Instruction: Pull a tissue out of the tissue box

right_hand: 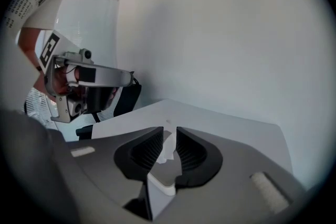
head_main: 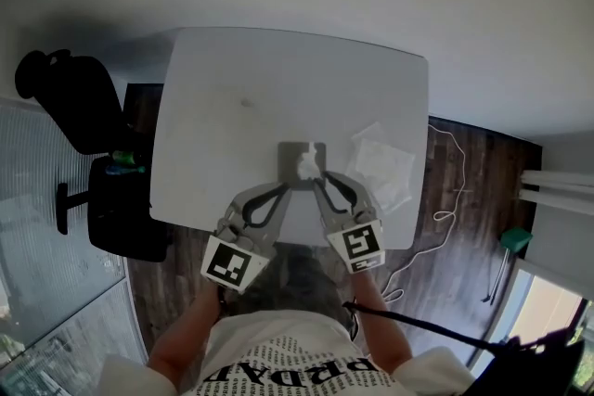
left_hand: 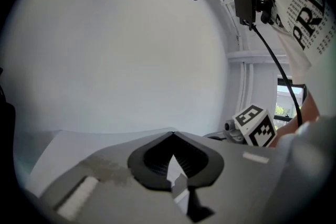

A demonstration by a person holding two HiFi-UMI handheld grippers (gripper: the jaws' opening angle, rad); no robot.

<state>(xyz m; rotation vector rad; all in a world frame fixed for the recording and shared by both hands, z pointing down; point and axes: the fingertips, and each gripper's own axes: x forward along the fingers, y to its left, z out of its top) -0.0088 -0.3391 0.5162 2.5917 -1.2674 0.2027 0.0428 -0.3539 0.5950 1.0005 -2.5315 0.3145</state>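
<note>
White tissue [head_main: 306,166] stands up from the grey tissue box [head_main: 290,153], close to the bench's [head_main: 213,107] near edge. Left claw [head_main: 281,190] and right claw [head_main: 323,187] crowd it. Loose sheets [head_main: 382,164] lie to the right, with open room beyond.

Left gripper view: tips meet, nothing pinched. Nothing seems to pin the box, so a hard pull may lift it or drag it off the edge.

Right gripper view: narrow gap, tissue between the pads. A shallow bite could slip or tear.

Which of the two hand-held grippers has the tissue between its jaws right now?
The right hand-held gripper: the white tissue shows in the narrow gap between its jaws. The left hand-held gripper has its jaws meeting at their tips.
</note>
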